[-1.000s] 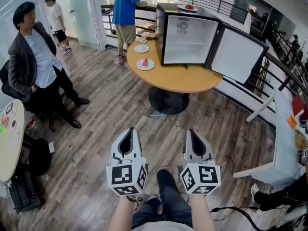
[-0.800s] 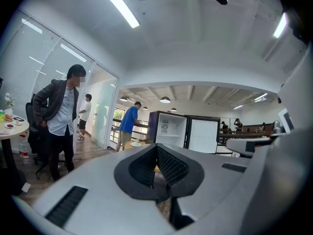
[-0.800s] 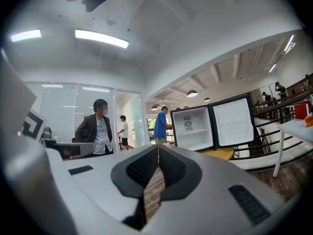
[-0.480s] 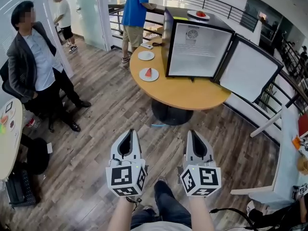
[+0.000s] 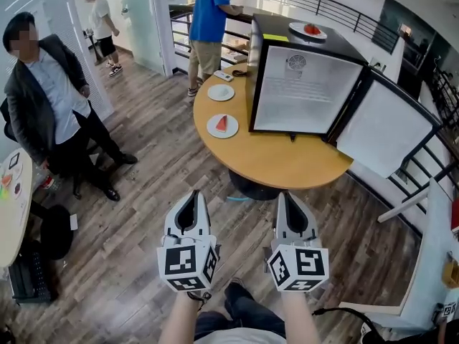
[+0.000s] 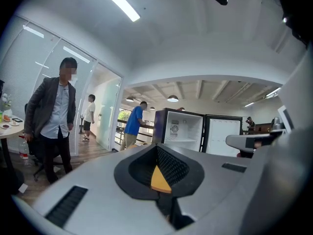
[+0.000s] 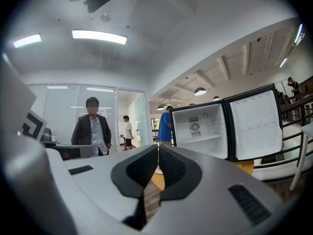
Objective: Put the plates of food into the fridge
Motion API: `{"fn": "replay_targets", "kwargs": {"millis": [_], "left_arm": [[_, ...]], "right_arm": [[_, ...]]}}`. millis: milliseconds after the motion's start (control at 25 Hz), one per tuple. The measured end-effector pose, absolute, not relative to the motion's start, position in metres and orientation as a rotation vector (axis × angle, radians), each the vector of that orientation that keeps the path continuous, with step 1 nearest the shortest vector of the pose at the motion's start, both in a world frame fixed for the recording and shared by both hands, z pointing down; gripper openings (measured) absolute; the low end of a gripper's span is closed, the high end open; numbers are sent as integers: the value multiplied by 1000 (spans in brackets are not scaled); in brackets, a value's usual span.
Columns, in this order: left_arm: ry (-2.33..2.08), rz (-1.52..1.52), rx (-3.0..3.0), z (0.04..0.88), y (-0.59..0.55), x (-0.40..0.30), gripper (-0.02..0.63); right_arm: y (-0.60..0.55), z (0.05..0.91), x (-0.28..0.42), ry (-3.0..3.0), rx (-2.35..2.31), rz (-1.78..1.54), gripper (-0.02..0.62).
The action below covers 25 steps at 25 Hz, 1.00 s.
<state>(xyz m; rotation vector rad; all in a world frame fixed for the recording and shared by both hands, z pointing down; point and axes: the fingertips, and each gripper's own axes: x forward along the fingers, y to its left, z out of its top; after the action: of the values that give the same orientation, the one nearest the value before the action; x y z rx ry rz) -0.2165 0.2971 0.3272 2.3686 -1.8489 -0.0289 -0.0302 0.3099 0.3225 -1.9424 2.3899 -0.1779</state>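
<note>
The left gripper [image 5: 192, 195] and right gripper [image 5: 286, 196] had jaws shut, holding nothing, well away from the open fridge [image 5: 305, 92]

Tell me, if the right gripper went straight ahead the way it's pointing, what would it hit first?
Probably the near rim of the round table; nothing shows between it and the right gripper. The open fridge stands farther back on it. Depth is hard to judge.

Grey-brown plank floor [image 5: 143, 192] — round wooden table [image 5: 287, 165], glass partitions [image 5: 136, 9], black railing [image 5: 337, 9] behind.
</note>
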Motion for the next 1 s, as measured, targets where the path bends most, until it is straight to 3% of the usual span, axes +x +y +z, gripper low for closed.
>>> {"fn": "replay_targets", "kwargs": {"millis": [1000], "left_arm": [[-1924, 5, 2266, 344, 172, -221, 8]], "right_arm": [[174, 344, -33, 2477, -1868, -254, 14]]}}
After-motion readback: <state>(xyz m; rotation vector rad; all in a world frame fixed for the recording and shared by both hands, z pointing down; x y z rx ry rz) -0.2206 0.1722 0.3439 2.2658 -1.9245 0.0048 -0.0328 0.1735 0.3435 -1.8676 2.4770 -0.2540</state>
